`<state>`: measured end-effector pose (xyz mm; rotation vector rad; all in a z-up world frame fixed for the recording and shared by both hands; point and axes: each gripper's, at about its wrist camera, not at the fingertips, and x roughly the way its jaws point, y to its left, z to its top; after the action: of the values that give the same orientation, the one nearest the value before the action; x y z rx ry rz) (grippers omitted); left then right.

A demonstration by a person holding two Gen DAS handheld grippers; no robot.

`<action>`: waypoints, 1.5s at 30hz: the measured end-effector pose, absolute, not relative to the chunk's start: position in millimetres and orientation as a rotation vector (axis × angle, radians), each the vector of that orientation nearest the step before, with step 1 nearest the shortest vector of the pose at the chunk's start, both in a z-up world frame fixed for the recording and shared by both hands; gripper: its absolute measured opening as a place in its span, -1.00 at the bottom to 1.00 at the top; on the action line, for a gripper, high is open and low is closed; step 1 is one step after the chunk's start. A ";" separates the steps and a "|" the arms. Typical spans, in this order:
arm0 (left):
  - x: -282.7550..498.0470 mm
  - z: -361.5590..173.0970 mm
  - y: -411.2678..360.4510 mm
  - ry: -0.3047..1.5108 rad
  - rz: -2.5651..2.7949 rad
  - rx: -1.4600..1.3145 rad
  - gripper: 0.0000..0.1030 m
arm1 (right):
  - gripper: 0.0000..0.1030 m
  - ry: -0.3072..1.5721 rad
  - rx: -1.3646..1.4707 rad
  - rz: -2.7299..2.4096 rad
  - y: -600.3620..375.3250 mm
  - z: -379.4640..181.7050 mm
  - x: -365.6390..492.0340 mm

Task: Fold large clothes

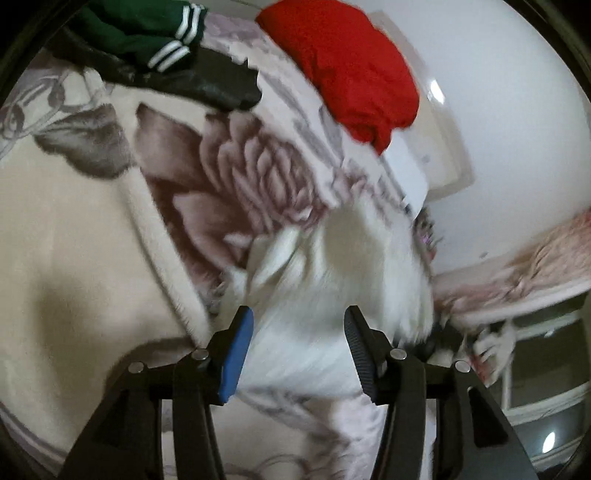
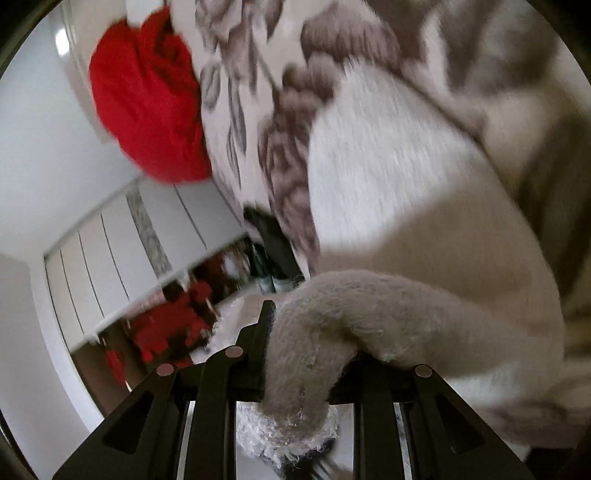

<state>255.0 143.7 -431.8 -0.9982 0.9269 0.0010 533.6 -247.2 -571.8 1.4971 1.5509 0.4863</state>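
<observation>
The fleecy cream garment (image 2: 399,229) lies spread over the flower-printed bed cover (image 1: 236,173), ahead of and partly under both my claws; a thick fold of its edge (image 2: 310,343) is pinched in my right claw (image 2: 306,354), the plush bulging out between the fingers and draping over them toward me; my left claw (image 1: 299,350) stands spread, nothing between its blue pad (image 1: 236,358) and the ribbed black finger (image 1: 360,354), with white fleece just beyond the tips; I judge this the carrying-over step of a fold, the right side gripped and the left not yet taking hold; next I should press the left claw forward and close on the matching edge, then draw both across together, keeping the cloth taut; far ahead lie a red garment (image 1: 347,66) and a green striped one (image 1: 144,33), well apart.
</observation>
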 end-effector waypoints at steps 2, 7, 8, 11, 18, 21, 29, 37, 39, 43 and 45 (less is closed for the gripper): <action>257.5 -445.7 129.7 0.947 -0.008 -1.010 -0.06 | -0.60 1.550 1.538 0.425 -247.3 -589.4 550.3; 286.0 -460.2 87.8 0.964 -0.058 -1.018 -0.06 | -0.59 1.642 1.546 0.365 -237.9 -627.4 583.9; 294.6 -459.5 79.9 0.971 -0.052 -0.984 -0.06 | -0.58 1.671 1.540 0.367 -235.6 -631.2 588.1; 325.8 -479.6 63.3 1.036 -0.003 -0.900 -0.06 | -0.45 1.740 1.576 0.357 -237.6 -640.2 596.5; 334.5 -513.4 66.1 1.118 0.073 -0.859 -0.02 | 0.48 1.708 1.238 0.634 -254.7 -580.9 634.9; 328.3 -512.2 62.1 1.121 0.078 -0.835 0.00 | 0.62 1.661 0.778 0.721 -246.6 -545.8 637.5; 329.9 -512.0 57.6 1.126 0.085 -0.806 0.02 | 0.88 1.677 0.300 0.877 -180.1 -615.4 635.8; 309.4 -504.4 70.2 1.098 0.207 -0.757 0.21 | 0.82 1.706 0.587 1.004 -129.4 -654.9 660.0; 298.0 -499.7 75.5 1.085 0.263 -0.731 0.21 | 0.07 1.686 0.771 0.933 -139.1 -650.0 654.8; 271.1 -492.1 86.1 1.074 0.370 -0.659 0.22 | -0.13 1.640 1.107 0.744 -172.6 -639.3 617.0; 260.2 -494.1 91.0 1.089 0.393 -0.643 0.24 | -0.15 1.574 1.334 0.635 -199.2 -633.3 577.3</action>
<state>260.2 91.0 -494.1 -0.6430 1.0888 0.3933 577.3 -199.2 -633.3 1.3335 1.5741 0.6351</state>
